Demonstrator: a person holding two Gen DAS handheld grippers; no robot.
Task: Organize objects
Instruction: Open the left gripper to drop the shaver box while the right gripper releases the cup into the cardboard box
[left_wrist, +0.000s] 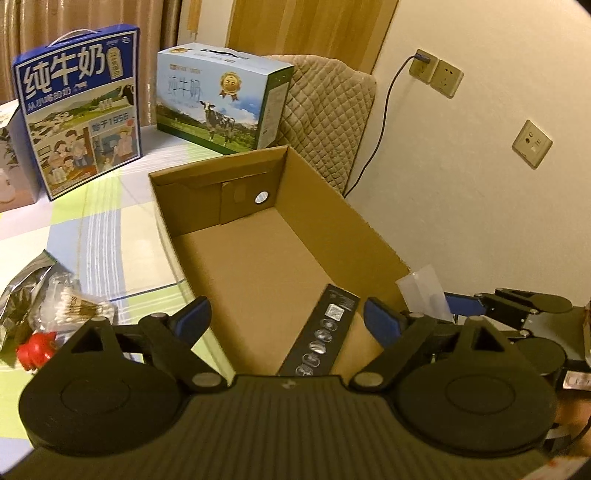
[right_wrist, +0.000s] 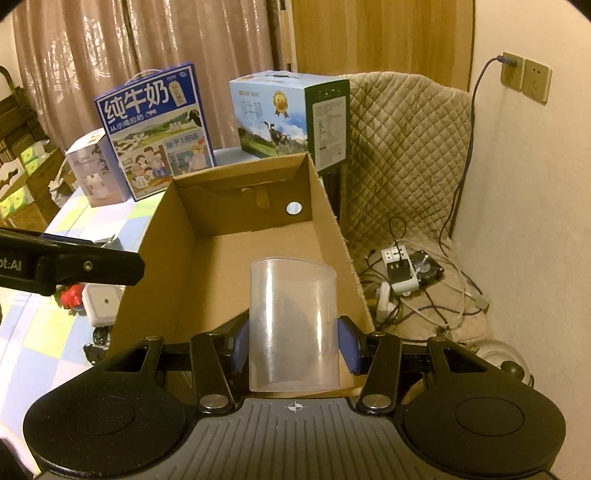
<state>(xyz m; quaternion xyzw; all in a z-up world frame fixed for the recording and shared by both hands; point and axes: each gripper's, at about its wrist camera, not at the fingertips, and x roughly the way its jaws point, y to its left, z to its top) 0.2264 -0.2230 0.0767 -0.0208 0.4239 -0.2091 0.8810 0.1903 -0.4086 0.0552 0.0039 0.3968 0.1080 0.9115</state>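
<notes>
An open brown cardboard box (left_wrist: 325, 221) (right_wrist: 162, 258) stands on the checked tablecloth. A slim black package (left_wrist: 325, 332) with a row of small shiny items leans inside the box at its near end. My left gripper (left_wrist: 284, 319) hangs open over that near end, nothing between its blue pads. My right gripper (right_wrist: 293, 345) is shut on a clear plastic cup (right_wrist: 293, 325), held upright above the near right part of the box. In the left wrist view the right gripper (left_wrist: 461, 306) and the cup (left_wrist: 424, 291) show at the box's right wall.
Two milk cartons (left_wrist: 79, 110) (left_wrist: 221, 96) stand beyond the box. Left of it lie a foil bag (left_wrist: 22, 299), a cotton swab pack (left_wrist: 74, 306), a red object (left_wrist: 35, 349) and a white device (right_wrist: 101, 304). A quilted chair (right_wrist: 402, 147), power strip (right_wrist: 400, 269) and cables sit right.
</notes>
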